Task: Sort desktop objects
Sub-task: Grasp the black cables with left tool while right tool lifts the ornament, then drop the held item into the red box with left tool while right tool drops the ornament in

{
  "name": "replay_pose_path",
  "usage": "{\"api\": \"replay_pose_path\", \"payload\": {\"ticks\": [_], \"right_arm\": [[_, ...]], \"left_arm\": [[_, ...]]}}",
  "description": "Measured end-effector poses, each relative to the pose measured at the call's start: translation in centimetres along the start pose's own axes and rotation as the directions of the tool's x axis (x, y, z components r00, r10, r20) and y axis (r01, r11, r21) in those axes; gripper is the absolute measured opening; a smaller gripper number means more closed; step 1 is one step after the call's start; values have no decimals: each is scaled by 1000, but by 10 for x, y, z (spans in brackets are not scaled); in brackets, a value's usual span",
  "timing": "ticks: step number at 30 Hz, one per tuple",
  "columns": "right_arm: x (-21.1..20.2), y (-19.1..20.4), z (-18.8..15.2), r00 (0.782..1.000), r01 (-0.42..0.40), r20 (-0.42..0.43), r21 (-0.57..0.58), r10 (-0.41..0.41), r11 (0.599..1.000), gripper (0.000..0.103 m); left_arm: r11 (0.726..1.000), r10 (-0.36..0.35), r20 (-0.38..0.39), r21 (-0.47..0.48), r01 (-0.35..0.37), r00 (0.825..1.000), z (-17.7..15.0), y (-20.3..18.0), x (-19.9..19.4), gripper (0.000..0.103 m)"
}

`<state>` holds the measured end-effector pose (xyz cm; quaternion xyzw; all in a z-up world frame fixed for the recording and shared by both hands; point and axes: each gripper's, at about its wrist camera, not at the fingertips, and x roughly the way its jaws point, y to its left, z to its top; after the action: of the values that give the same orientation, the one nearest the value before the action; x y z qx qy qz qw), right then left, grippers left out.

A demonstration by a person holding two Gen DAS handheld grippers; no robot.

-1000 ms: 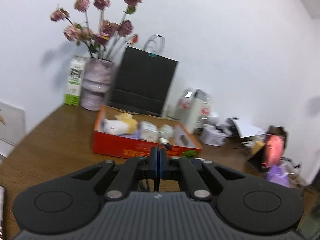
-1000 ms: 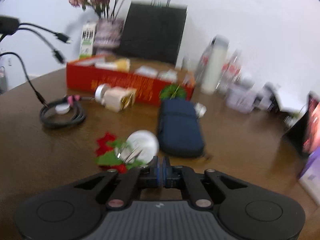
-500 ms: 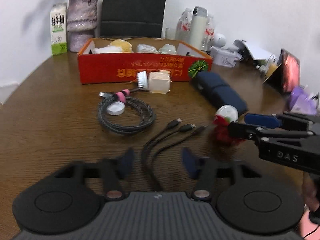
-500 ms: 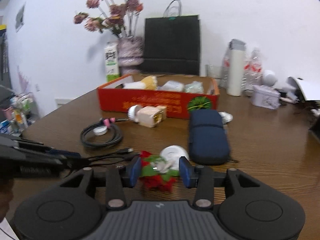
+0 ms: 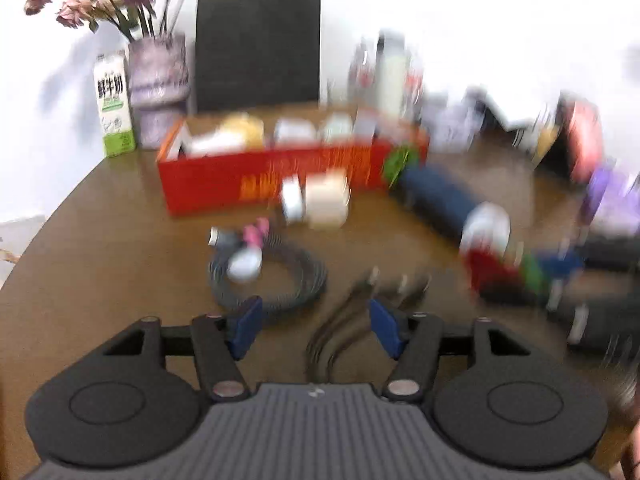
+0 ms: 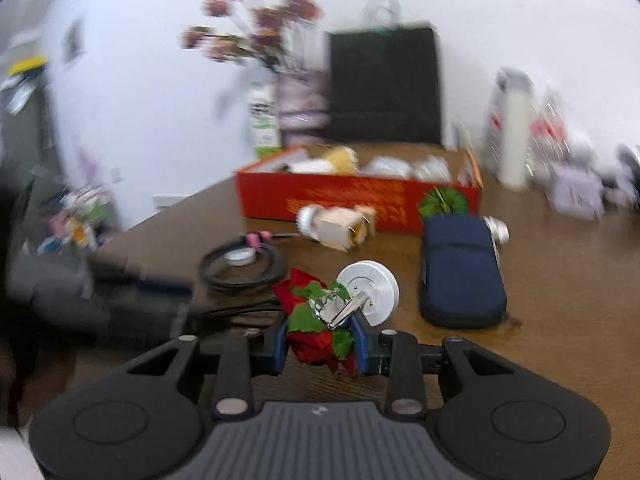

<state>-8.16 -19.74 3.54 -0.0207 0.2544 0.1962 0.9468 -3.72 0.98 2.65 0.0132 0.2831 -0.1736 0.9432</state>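
Red-and-green flower clip (image 6: 316, 328) sits pinched in the right tongs (image 6: 320, 344), which have just been closing, near the red box (image 6: 352, 196). Its soft petals could slip. Left tongs (image 5: 316, 332), just opening, stand spread around the black cables (image 5: 340, 328), which might snag.

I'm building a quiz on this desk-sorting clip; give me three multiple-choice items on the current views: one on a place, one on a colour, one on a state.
1. Where does the milk carton stand?
A. inside the box
B. beside the vase
C. on the pouch

2. What colour is the open cardboard box?
A. red
B. yellow
C. grey

3. What lies between the right gripper pads?
A. nothing
B. the coiled cable
C. the red and green flower clip

Answers:
1 B, the carton stands against the vase at the table's back edge.
2 A, its front wall is red with gold print.
3 C, the jaws, just closing, sit against both sides of the clip; the coiled cable lies apart on the table.
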Motion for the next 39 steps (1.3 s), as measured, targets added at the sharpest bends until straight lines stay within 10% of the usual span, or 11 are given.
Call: {"api": "replay_pose_path", "payload": {"ticks": [4,7,9,10,11,18,24,30,39], "right_arm": [[-9,22,-10,1000,-8,-11,-205,6,979,31],[-9,36,-18,999,-44,-9,-256,43,966,31],[-8,43,-20,999,-50,-8,-272,49,961,31],[-8,45,-21,999,-50,-9,-279,50,959,31],[-8,46,-22,999,-54,-11,-285,53,957,30],[-9,45,-30,999,-38,-9,-280,36,959,30],[-27,11,-1,993,41,115,-110,-28,993,30],[-7,-48,92,984,80,162,-40,-73,996,31],[191,-127,210,972,173,-171,70,-159,982,31]], "left_arm": [[942,-306,63,-126,312,950,17,14,-8,79],[920,-383,-21,-98,379,924,20,-1,13,78],[915,-398,-72,-92,392,914,17,-10,28,58],[911,-409,-96,-109,399,908,15,-11,34,23],[902,-426,-123,-134,411,896,14,-9,41,14],[914,-240,-30,-344,215,970,13,35,35,9],[940,-163,74,-292,178,984,52,47,6,9],[963,-37,47,-267,48,998,147,60,56,9],[977,101,-177,-169,-131,979,210,58,222,10]]}}
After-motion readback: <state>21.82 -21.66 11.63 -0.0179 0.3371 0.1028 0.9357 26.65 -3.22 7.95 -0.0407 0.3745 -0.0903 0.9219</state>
